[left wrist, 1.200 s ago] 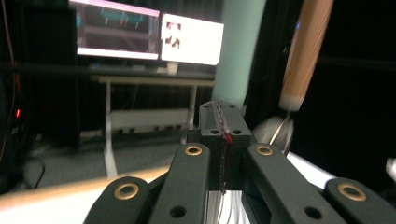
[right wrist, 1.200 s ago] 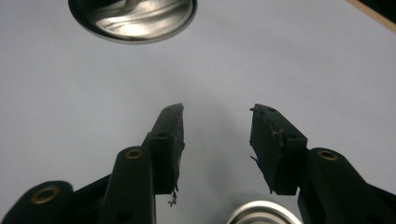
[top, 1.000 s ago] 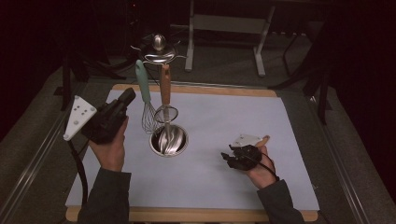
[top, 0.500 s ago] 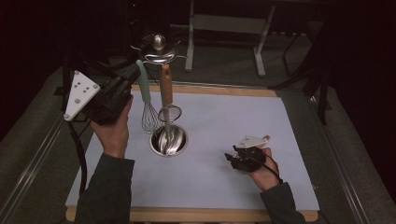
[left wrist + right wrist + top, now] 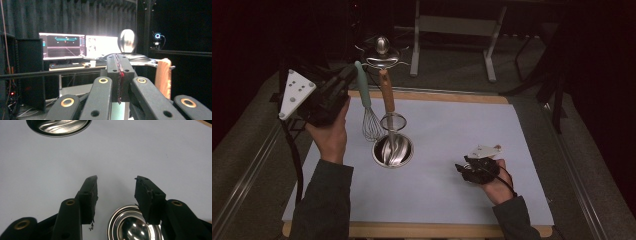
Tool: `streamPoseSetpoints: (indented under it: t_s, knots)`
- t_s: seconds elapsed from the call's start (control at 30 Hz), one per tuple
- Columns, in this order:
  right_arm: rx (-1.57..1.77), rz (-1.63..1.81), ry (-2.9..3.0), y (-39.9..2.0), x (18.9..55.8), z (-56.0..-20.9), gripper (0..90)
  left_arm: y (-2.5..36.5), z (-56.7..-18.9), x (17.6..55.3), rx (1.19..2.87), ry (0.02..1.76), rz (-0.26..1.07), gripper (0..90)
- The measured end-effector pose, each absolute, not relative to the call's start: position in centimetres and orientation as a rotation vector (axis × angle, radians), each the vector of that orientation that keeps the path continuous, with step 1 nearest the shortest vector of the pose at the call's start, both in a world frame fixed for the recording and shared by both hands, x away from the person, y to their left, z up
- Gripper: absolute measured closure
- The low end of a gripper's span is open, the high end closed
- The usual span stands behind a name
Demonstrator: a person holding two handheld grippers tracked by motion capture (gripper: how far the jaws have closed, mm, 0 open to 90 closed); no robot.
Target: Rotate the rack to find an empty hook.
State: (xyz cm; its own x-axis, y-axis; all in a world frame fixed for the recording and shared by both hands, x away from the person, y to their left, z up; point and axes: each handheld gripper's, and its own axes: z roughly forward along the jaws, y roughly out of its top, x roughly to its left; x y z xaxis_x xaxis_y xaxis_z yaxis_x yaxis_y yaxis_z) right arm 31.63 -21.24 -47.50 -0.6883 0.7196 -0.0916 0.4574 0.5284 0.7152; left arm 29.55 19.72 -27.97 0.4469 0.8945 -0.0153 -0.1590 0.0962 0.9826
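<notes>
Left gripper [image 5: 343, 84] closed, empty, beside utensil stand [image 5: 382, 56].
Whisk [image 5: 368, 112] and wooden-handled utensil [image 5: 388, 107] hang on stand; right gripper [image 5: 115, 185] open over small steel dish [image 5: 132, 224], not yet grasped.

Your left gripper [image 5: 343, 82] is raised at the table's left edge, jaws pressed fully together. Your right gripper [image 5: 468, 170] sits low at the right, jaws spread apart, gripping nothing.

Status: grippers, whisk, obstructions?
Left gripper shut, empty, raised beside whisk. Right gripper open, low over small steel dish. Nothing in the way.
</notes>
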Motion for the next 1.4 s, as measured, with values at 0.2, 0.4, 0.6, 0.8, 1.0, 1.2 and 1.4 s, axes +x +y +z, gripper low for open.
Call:
streamPoseSetpoints:
  t_s: [0.2, 0.4, 0.6, 0.8, 1.0, 1.2, 1.4]
  knots:
    - [0.964, 0.965, 2.394, -21.3, 31.7, -47.4, 52.7, 20.0, -27.8, 30.3, 1.222, 0.799, 0.928, 90.0]
    - [0.973, 0.963, 2.391, -21.7, 31.8, -47.5, 52.6, 20.3, -27.5, 31.2, 1.223, 0.826, 0.934, 90.0]
    - [0.981, 0.961, 2.384, -22.1, 31.8, -47.3, 52.5, 20.5, -27.3, 32.2, 1.218, 0.843, 0.921, 90.0]
    - [0.981, 0.951, 2.373, -22.3, 31.9, -47.1, 52.3, 20.8, -27.0, 32.9, 1.252, 0.842, 0.922, 90.0]
    - [0.985, 0.948, 2.363, -22.6, 31.9, -47.0, 52.3, 21.0, -26.8, 33.7, 1.263, 0.853, 0.899, 90.0]
    - [0.989, 0.945, 2.357, -23.0, 31.9, -46.9, 52.3, 21.0, -26.7, 33.7, 1.277, 0.853, 0.920, 90.0]
    - [1.015, 0.942, 2.340, -23.6, 31.9, -46.8, 52.2, 21.4, -26.9, 33.1, 1.294, 0.842, 0.915, 89.9]
